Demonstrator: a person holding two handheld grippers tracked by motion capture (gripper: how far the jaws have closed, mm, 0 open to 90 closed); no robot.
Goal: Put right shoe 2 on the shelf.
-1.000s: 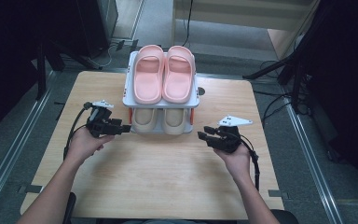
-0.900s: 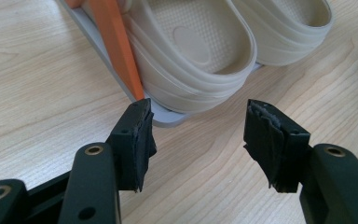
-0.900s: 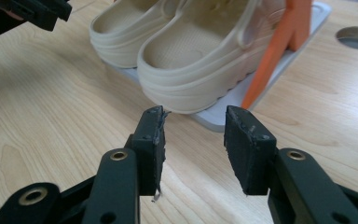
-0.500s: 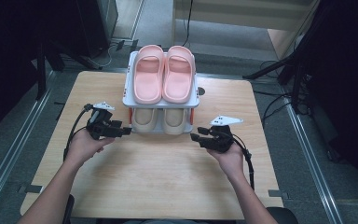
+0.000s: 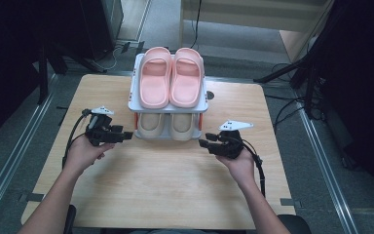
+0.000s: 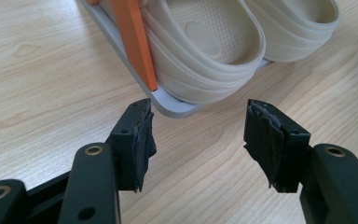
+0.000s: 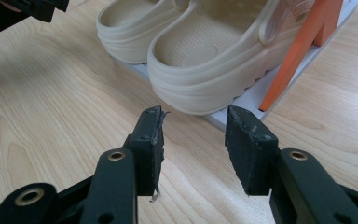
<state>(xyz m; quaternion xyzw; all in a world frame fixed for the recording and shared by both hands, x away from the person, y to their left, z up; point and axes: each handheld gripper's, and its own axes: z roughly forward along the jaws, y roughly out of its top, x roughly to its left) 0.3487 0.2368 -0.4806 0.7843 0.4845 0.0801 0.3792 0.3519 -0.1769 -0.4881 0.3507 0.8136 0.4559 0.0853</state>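
Note:
A small two-shelf rack (image 5: 133, 100) stands at the table's back middle. A pair of pink slippers (image 5: 155, 83) lies on its top shelf and a pair of beige clogs (image 5: 151, 124) on the lower one. My left gripper (image 5: 126, 137) is open just left of the lower shelf. In the left gripper view its jaws (image 6: 198, 126) face the shelf corner (image 6: 172, 110) and a clog (image 6: 205, 51) without touching. My right gripper (image 5: 204, 144) stands open at the rack's right front. Its jaws (image 7: 193, 130) have just been closing a little, with nothing between them, close to a clog's heel (image 7: 205, 88).
Orange posts (image 6: 133, 37) hold up the rack's corners. The wooden table (image 5: 175, 185) runs bare in front of the rack between the two forearms. A round hole (image 5: 210, 94) sits in the tabletop right of the rack. Dark stands and cables surround the table.
My right gripper has shifted slightly left, closer to the rack's lower shelf. The left gripper has stayed where it was.

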